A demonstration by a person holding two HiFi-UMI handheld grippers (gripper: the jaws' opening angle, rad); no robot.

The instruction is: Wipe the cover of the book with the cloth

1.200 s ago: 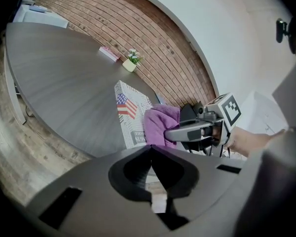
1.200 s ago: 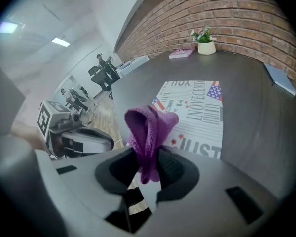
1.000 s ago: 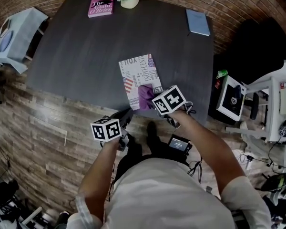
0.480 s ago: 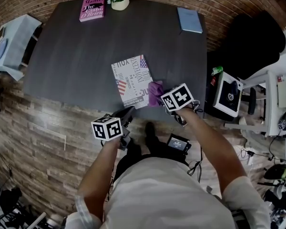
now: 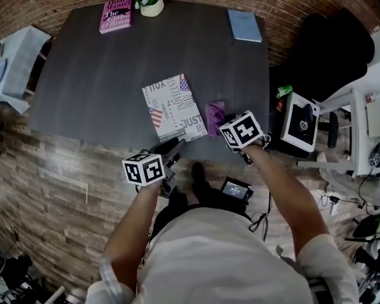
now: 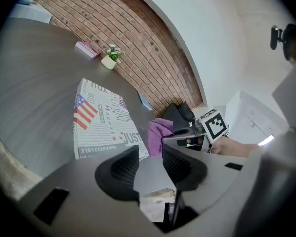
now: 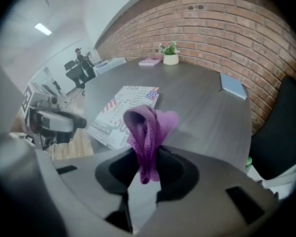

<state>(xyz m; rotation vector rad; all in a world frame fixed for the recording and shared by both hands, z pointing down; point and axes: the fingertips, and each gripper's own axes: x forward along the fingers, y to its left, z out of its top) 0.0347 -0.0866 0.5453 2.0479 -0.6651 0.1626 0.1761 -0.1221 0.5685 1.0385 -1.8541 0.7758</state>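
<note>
Head view: three books [image 5: 173, 108], one cloth [image 5: 215, 114]

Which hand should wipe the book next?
The right. The right gripper is shut on the purple cloth, beside the book. The left gripper has just been opening its jaws, with nothing between them.

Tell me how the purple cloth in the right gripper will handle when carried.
Probably floppy: the purple cloth bunches into soft folds where the right gripper pinches it. Likely light, since a narrow pinch carries it all. Unlikely to slip out; its ribbed weave looks grippy.
</note>
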